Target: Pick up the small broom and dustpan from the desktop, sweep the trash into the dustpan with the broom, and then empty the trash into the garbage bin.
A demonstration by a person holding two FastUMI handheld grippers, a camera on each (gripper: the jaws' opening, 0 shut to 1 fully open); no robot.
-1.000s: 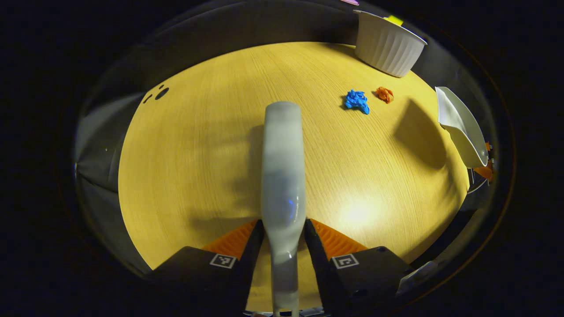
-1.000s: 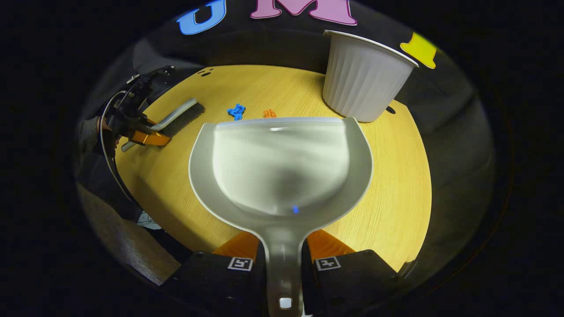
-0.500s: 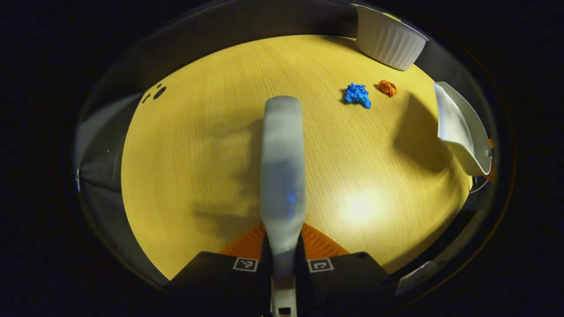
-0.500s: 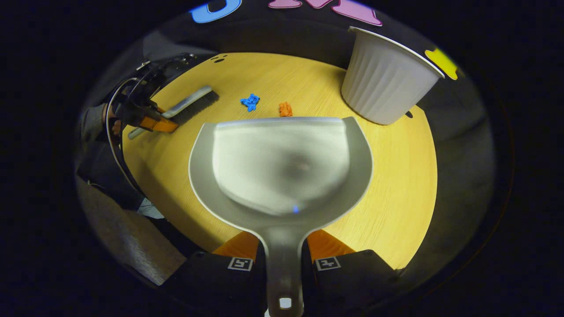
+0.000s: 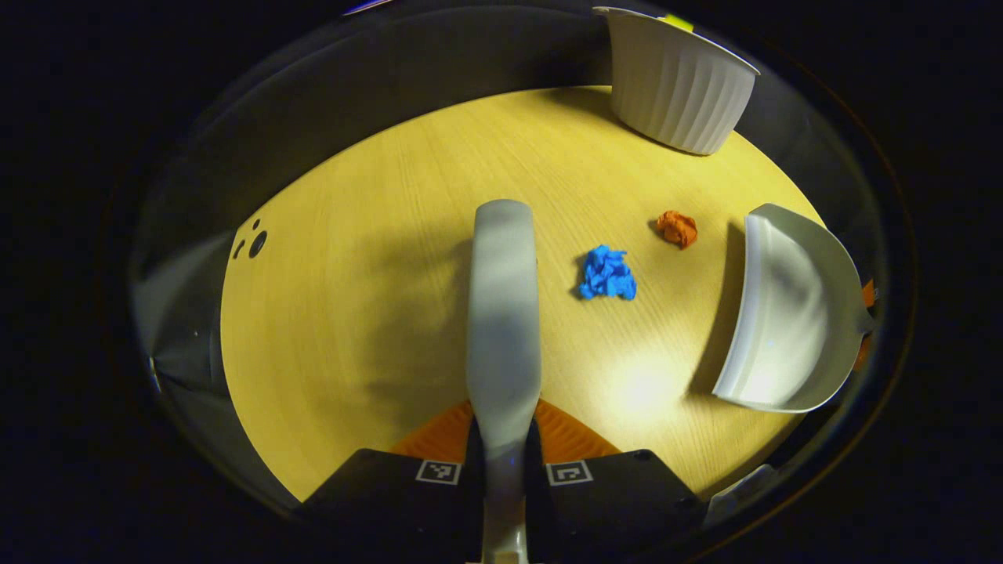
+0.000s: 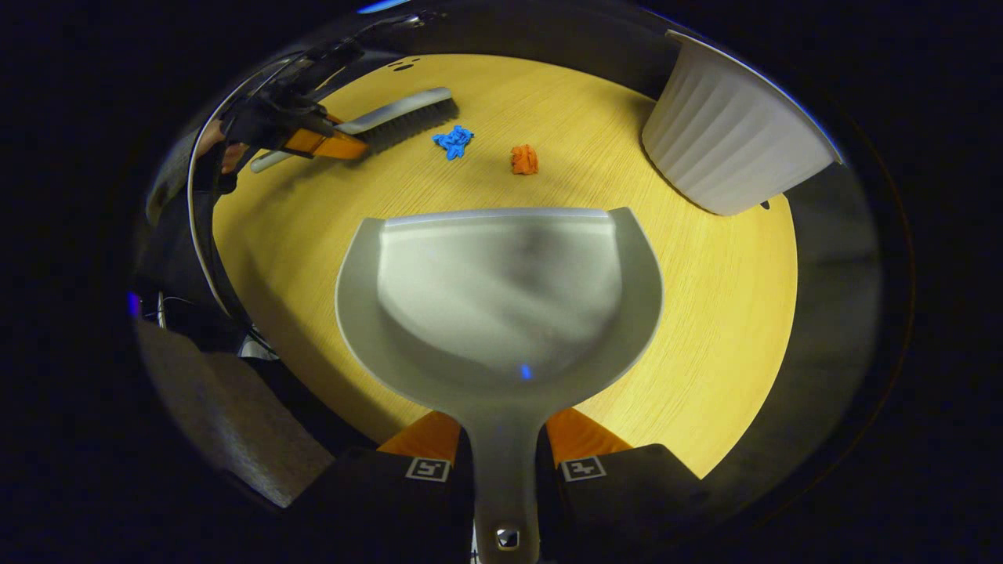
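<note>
Your left gripper point(image 5: 503, 462) has its jaws clamped on the broom point(image 5: 503, 313), which sticks straight out ahead of them over the wooden surface point(image 5: 353, 313). The blue scrap point(image 5: 606, 273) sits just right of the broom head, the orange scrap point(image 5: 677, 229) a bit further right. Your right gripper point(image 6: 505, 470) has its jaws clamped on the dustpan point(image 6: 501, 298) handle; the pan looks empty. The white bin point(image 6: 729, 149) stands ahead-right of those jaws, inside hidden.

Both views look down along their fingers from above the desktop point(image 5: 353, 313), sharing its trash-strewn middle.
</note>
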